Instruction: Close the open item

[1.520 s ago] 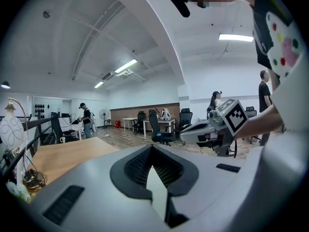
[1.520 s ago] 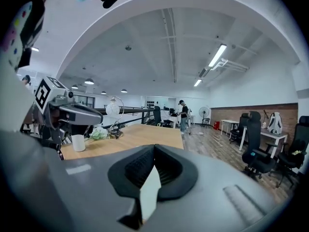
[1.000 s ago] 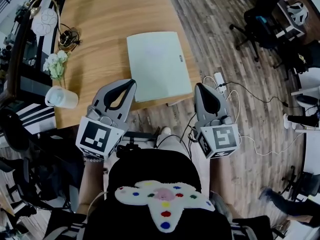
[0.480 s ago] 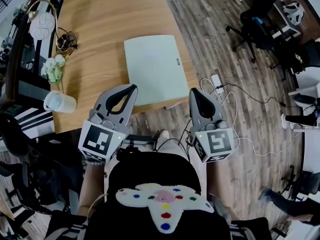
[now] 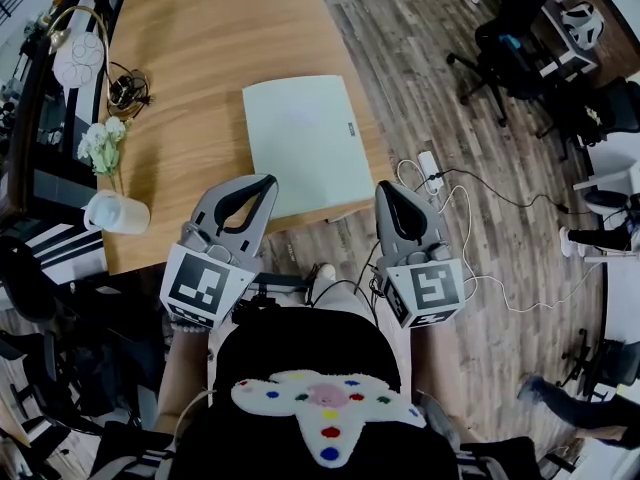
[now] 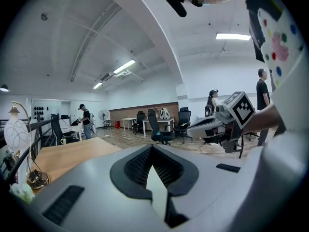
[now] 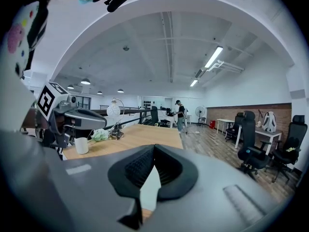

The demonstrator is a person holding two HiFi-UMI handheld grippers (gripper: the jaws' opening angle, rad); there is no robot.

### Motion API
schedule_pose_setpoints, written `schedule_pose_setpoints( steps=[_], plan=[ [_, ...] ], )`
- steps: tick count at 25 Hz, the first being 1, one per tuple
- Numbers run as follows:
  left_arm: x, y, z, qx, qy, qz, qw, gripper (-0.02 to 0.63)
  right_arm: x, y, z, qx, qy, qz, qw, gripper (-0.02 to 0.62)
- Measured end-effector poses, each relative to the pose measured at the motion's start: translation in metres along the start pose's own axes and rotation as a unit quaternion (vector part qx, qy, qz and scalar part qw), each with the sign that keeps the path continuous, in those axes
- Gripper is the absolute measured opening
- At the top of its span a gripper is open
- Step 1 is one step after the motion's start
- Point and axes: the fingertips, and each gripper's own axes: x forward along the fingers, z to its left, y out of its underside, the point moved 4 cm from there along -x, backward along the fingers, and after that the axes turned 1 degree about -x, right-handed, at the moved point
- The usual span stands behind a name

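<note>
The laptop (image 5: 305, 143) lies flat with its lid down on the table (image 5: 200, 38), towards the near right corner, its front edge at the table's near edge. The left gripper (image 5: 264, 182) is held in front of the laptop's near left corner, jaws pressed together with nothing between them. The right gripper (image 5: 386, 190) is level with it on the other side, just off the table's corner and over the wooden floor, jaws likewise closed and empty. Neither appears to touch the laptop. A white cup (image 5: 115, 213) stands at the table's near left edge, with flowers (image 5: 100, 140) and a lamp (image 5: 80, 53) farther along that side. A power strip (image 5: 432, 168) lies on the floor to the right.
</note>
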Motion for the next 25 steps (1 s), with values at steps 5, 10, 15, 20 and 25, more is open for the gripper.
schedule_pose_setpoints(
  steps=[5,10,15,20,25],
  plan=[
    [0.0011,0.0001,-0.0007,0.003,0.004,0.001,1.0000,0.006,-0.0006,0.0007,-0.0016,0.000,0.005,0.002,1.000,0.008],
    [0.0006,0.0001,-0.0007,0.004,0.005,0.002,1.0000,0.006,-0.0023,0.0011,-0.0045,0.002,0.011,0.003,1.000,0.008],
    [0.0002,-0.0005,-0.0022,0.005,0.007,0.004,1.0000,0.006,-0.0042,0.0009,-0.0055,0.003,0.013,0.004,1.000,0.008],
    [0.0019,0.0024,-0.0003,0.008,0.008,0.006,0.9999,0.006,-0.0034,0.0027,-0.0037,0.000,0.013,0.007,1.000,0.008],
    [0.0017,0.0006,-0.0014,0.006,0.010,0.006,0.9999,0.006,-0.0049,0.0029,-0.0035,0.001,0.014,0.009,1.000,0.008]
  ],
)
